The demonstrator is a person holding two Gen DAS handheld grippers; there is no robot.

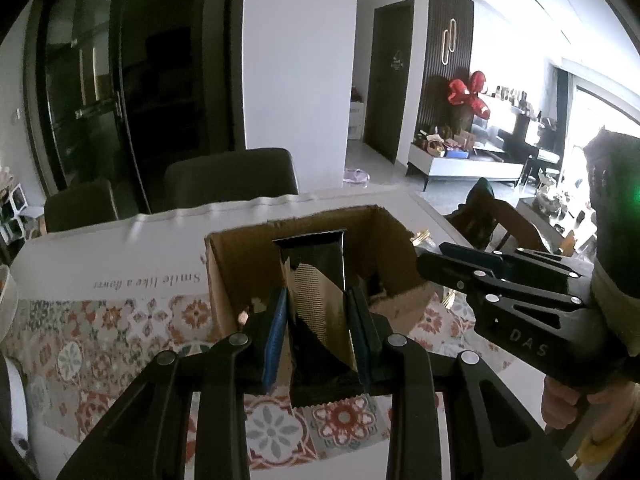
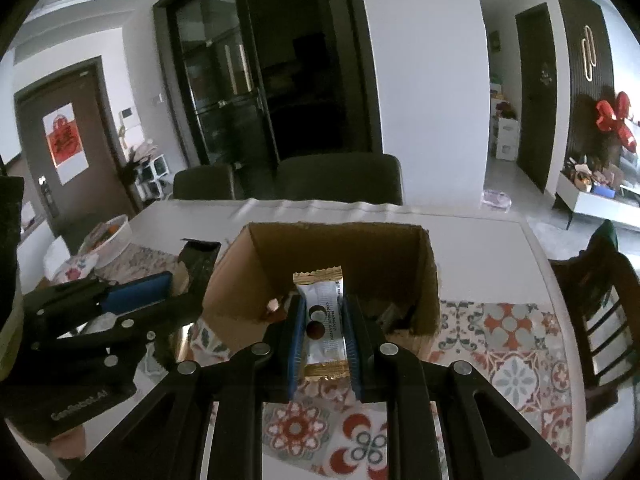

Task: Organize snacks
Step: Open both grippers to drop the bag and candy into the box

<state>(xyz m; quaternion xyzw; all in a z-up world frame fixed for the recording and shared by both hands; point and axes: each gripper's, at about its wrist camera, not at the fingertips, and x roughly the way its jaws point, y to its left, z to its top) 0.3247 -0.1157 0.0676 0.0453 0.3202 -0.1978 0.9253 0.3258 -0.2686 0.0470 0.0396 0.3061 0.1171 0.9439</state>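
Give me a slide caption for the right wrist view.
Right tongs grip a white-and-gold snack packet before an open cardboard box on a patterned tablecloth.

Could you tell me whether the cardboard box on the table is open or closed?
Open: the cardboard box has no lid or flaps over its top, so its brown inner walls and some wrappers inside show.

Cardboard box (image 2: 344, 256): brown, matt, rough torn rim. Dark snack packet (image 1: 320, 280): glossy foil, crimped ends. White snack packet (image 2: 325, 320): shiny film, gold crimped ends. Both grippers: matt black plastic, blue ribbed pads (image 1: 276, 336), bright metal rivets. Table mat (image 2: 516, 340): smooth printed tile pattern. Chair (image 2: 600, 320): dark wood.
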